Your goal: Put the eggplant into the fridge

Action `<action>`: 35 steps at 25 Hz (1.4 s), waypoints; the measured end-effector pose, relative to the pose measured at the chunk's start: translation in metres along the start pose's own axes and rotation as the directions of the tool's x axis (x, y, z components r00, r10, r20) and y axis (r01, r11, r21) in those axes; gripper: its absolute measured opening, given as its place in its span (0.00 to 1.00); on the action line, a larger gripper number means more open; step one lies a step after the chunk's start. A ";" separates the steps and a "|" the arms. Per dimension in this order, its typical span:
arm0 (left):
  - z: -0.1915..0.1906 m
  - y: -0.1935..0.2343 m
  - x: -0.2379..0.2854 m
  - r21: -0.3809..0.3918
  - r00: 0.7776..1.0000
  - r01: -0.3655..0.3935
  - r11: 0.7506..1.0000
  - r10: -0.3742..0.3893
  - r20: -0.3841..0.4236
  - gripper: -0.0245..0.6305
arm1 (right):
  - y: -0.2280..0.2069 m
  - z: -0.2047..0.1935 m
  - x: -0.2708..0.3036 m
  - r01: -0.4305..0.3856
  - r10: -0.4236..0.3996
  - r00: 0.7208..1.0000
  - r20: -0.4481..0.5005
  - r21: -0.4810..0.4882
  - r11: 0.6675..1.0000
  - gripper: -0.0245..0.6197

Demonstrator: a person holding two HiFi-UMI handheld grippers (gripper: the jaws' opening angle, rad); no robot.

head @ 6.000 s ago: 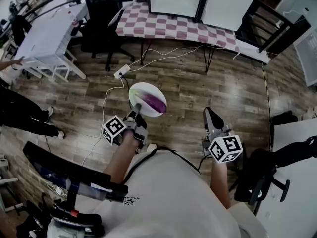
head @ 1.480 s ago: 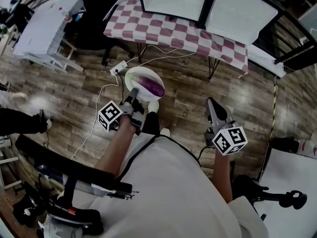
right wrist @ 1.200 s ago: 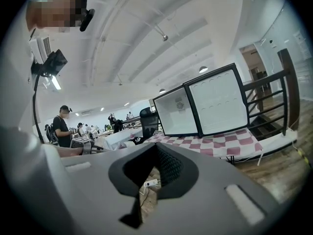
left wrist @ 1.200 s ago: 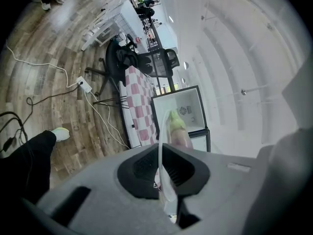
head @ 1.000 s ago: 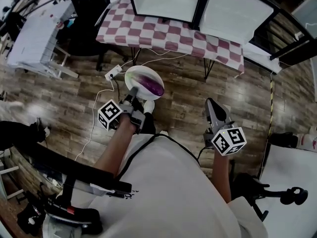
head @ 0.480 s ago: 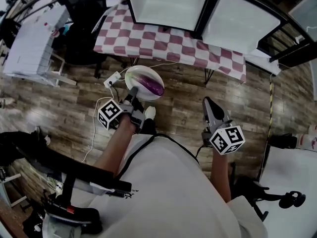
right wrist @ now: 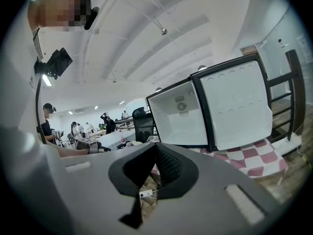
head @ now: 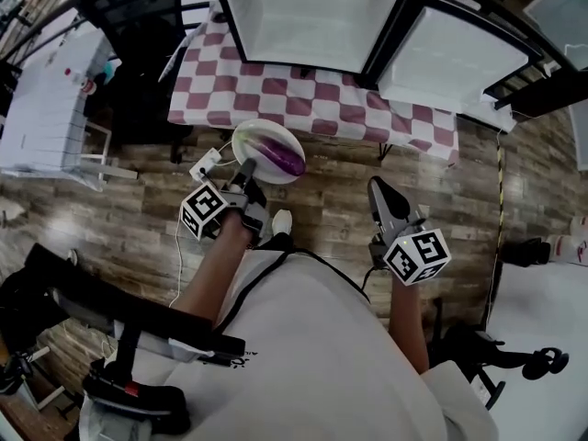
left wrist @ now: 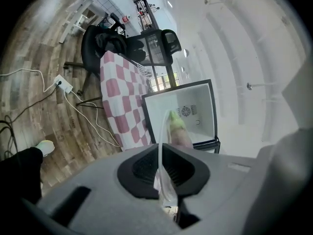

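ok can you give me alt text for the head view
Seen from above, a person holds a white plate with a purple eggplant on it, its rim pinched in the left tongs, in front of an open white fridge on a checkered table. The right tongs are shut and empty above the wooden floor.

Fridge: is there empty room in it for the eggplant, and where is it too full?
The small white fridge looks bare inside, between its black frame and open door. The strip of red-and-white checked cloth before it is bare too. Crowded: the white oval plate, filled by the purple eggplant, in the left gripper.
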State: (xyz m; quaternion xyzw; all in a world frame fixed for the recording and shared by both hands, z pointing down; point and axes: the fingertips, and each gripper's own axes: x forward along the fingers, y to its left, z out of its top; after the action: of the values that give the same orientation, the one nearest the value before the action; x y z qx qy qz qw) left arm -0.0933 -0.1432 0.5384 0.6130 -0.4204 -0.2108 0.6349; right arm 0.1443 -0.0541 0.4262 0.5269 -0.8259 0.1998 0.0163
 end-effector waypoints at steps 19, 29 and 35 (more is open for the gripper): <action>0.095 0.010 0.067 0.025 0.996 0.009 1.000 -0.007 -0.086 0.07 | 0.025 0.008 0.096 0.099 -0.099 0.995 -0.023 0.009 0.995 0.05; 0.109 0.007 0.086 0.012 0.999 0.003 1.000 -0.002 -0.047 0.07 | 0.008 0.022 0.130 0.046 -0.046 0.999 -0.024 0.003 0.999 0.05; 0.117 0.003 0.112 0.006 1.000 -0.012 1.000 0.012 -0.002 0.07 | -0.017 0.039 0.160 -0.013 0.012 0.999 -0.032 -0.009 1.000 0.05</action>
State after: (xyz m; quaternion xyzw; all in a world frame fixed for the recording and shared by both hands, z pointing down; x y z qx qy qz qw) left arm -0.1238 -0.3005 0.5597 0.6125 -0.4239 -0.2053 0.6348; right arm 0.0951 -0.2116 0.4334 0.5184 -0.8298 0.2045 0.0309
